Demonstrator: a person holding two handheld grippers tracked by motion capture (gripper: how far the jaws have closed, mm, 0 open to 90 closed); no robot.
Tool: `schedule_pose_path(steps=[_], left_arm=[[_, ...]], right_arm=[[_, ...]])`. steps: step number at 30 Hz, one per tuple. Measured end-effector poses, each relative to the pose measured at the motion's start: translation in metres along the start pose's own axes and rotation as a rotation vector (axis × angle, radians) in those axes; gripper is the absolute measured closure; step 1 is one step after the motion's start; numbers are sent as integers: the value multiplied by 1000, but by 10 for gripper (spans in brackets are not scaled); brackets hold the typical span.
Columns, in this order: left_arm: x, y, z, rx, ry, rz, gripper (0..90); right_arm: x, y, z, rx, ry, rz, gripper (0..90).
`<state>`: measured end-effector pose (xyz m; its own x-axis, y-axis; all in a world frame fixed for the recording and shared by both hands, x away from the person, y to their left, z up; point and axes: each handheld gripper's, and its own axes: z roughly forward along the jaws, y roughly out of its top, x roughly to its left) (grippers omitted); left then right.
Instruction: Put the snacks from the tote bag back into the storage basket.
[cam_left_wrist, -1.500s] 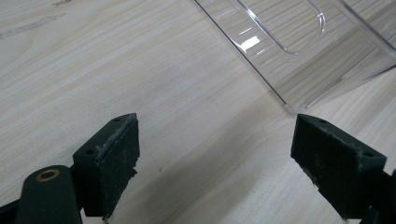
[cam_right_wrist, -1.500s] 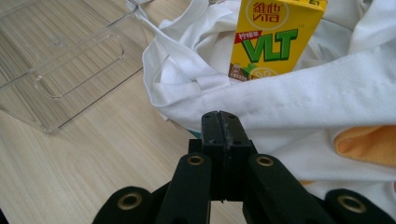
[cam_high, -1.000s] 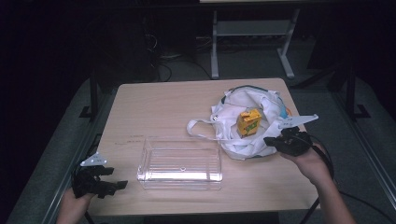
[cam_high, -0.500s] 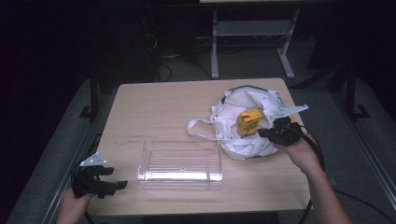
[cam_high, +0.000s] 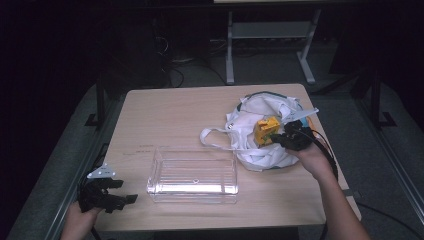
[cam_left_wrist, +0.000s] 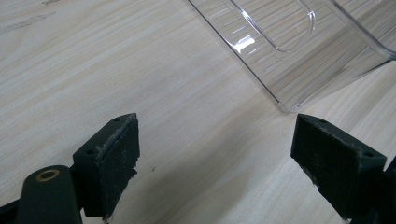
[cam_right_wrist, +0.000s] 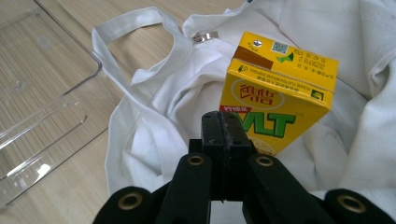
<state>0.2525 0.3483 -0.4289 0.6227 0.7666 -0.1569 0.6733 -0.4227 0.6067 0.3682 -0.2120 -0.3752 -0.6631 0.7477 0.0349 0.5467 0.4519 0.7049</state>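
Note:
A yellow drink carton (cam_high: 266, 130) stands on a crumpled white cloth bag (cam_high: 265, 106) at the table's right side. My right gripper (cam_high: 281, 139) hovers over the bag just right of the carton, its jaws shut together with nothing between them. In the right gripper view the shut tips (cam_right_wrist: 226, 117) sit just in front of the carton (cam_right_wrist: 276, 93), with the bag (cam_right_wrist: 154, 130) beneath; I cannot tell if they touch. My left gripper (cam_high: 125, 191) rests near the table's front left corner, open and empty. Its pads (cam_left_wrist: 114, 149) stand wide apart over bare wood.
A clear plastic bin (cam_high: 192, 171) lies empty on the wooden table (cam_high: 170, 115) between the grippers; its corner (cam_left_wrist: 299, 46) shows ahead of the left gripper. The bag's handle loop (cam_right_wrist: 135, 23) lies toward the bin (cam_right_wrist: 42, 93). Beyond the table stands a metal frame (cam_high: 270, 35).
My right gripper has moved left over the bag, closer to the yellow carton, still shut. The left gripper has stayed where it was.

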Motion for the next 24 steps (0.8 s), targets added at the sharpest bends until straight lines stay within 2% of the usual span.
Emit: schedule_pose_path(steps=[12, 24], left_arm=[[0, 0, 1, 2, -6, 2, 153], [0, 0, 2, 13, -9, 11, 153]], right_arm=[[-3, 6, 27, 49, -8, 17, 900], [-4, 10, 39, 59, -14, 37, 900]])
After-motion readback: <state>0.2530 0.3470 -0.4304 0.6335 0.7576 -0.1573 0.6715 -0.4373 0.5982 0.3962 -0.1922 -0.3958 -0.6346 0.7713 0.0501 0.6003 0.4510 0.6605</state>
